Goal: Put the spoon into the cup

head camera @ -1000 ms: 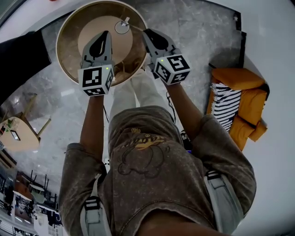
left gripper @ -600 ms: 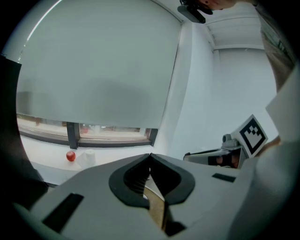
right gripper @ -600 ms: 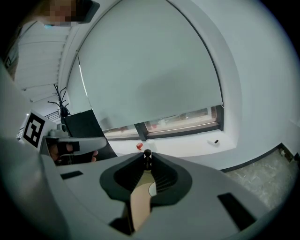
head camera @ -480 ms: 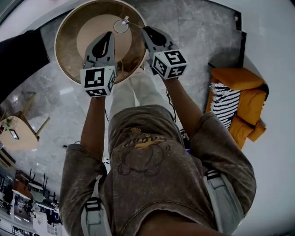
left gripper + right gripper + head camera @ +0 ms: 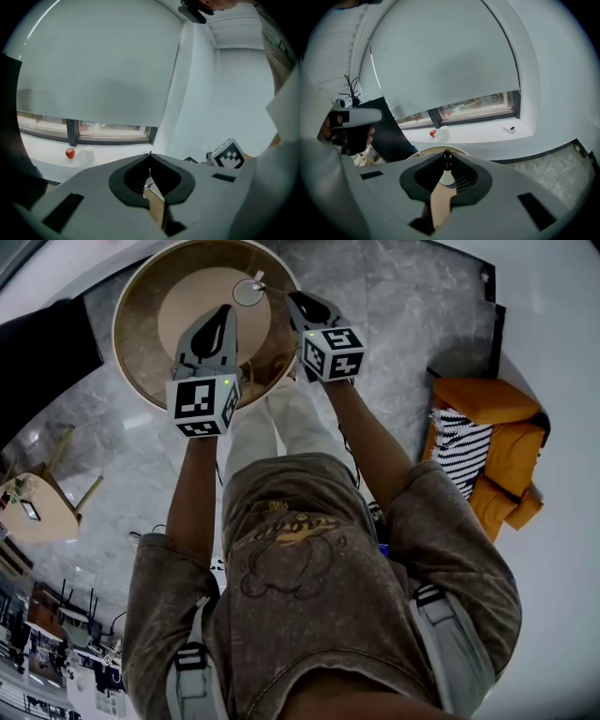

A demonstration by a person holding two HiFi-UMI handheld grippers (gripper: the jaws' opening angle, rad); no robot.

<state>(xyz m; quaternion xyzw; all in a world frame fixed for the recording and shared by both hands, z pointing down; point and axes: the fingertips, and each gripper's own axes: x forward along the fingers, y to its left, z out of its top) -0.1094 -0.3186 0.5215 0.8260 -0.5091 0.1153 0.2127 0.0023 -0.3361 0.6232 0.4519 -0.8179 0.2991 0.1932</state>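
Spoon (image 5: 447,156) between right claw (image 5: 292,301) tips

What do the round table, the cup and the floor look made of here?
Round table: wood or wood veneer, matte tan with a darker outer ring.
Cup: likely clear glass; the tabletop shows through its thin rim.
Floor: polished grey stone or marble-look tile, with veining and sheen.

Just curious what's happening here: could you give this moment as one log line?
right gripper: shut on spoon | spoon end: at cup rim | left gripper: shut, empty, over table
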